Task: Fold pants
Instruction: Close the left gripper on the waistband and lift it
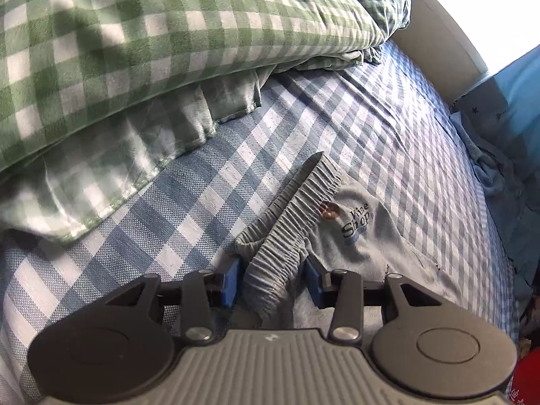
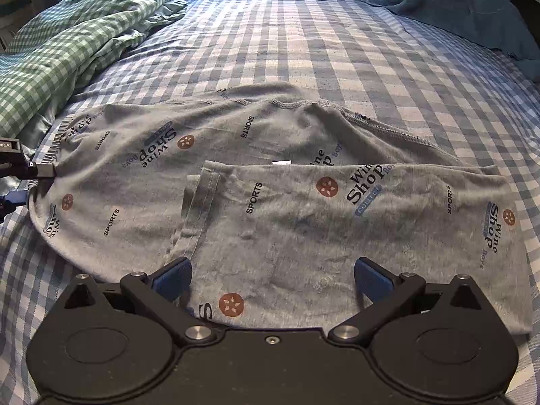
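Observation:
Grey printed pants lie on the blue checked bed sheet, with the leg ends folded back over the middle. My right gripper is open, its blue pads low over the near edge of the folded leg. My left gripper is open, with the gathered elastic waistband lying between its blue pads. The left gripper also shows at the waistband end in the right wrist view.
A green checked duvet is bunched along the left side of the bed. A blue cloth lies crumpled at the far right. A window and a wall stand beyond the bed.

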